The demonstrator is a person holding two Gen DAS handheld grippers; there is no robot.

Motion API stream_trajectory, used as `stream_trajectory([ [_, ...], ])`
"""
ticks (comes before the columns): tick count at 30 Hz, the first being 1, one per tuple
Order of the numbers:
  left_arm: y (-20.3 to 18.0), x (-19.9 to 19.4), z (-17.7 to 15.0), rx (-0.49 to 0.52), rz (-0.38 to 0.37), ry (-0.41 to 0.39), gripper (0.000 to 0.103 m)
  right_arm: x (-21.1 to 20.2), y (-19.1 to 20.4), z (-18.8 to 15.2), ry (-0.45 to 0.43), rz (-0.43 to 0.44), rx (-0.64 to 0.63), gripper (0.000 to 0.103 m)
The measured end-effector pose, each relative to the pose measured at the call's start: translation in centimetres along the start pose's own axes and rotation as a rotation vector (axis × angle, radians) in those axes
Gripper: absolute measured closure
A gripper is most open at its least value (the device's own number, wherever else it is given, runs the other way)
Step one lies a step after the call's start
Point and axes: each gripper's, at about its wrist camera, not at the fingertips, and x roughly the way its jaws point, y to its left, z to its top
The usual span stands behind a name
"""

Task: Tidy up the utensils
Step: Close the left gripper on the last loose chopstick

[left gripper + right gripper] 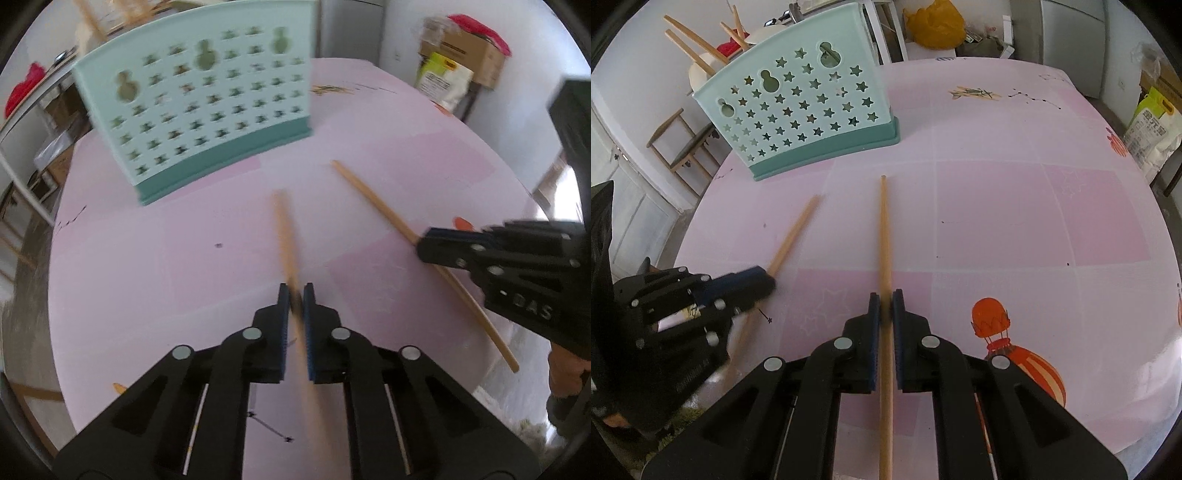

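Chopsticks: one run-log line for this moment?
left tongs: shut on left chopstick | right tongs: shut on right chopstick | holder: upright, beyond

You are facing white walls (635, 92). A wooden chair (683, 144) is standing left of the worktop (1015, 229), which is wearing a pink patterned cover. A yellow bag (934, 26) and cardboard box (469, 55) are sitting behind it.

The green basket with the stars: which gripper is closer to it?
Left, though only slightly. The left gripper sits almost straight in front of the green utensil basket, holding one chopstick. The right gripper holds another chopstick farther to the basket's right.
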Motion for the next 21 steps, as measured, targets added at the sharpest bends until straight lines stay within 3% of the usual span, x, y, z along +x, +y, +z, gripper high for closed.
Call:
stream_trajectory([
  [10,6.7,-0.7,-0.7,-0.287,0.049,-0.006,0.098,0.7,2.3,-0.1,0.033,0.082,-0.022,0.096],
  [16,8.6,-0.9,-0.7,-0.355,0.002,0.027,0.097,1.0,3.2,0.4,0.062,0.115,-0.028,0.095],
  [21,10.1,-1.3,-1.5,-0.402,-0.06,0.06,0.088,0.7,2.9,0.5,0.077,0.121,-0.02,0.095],
])
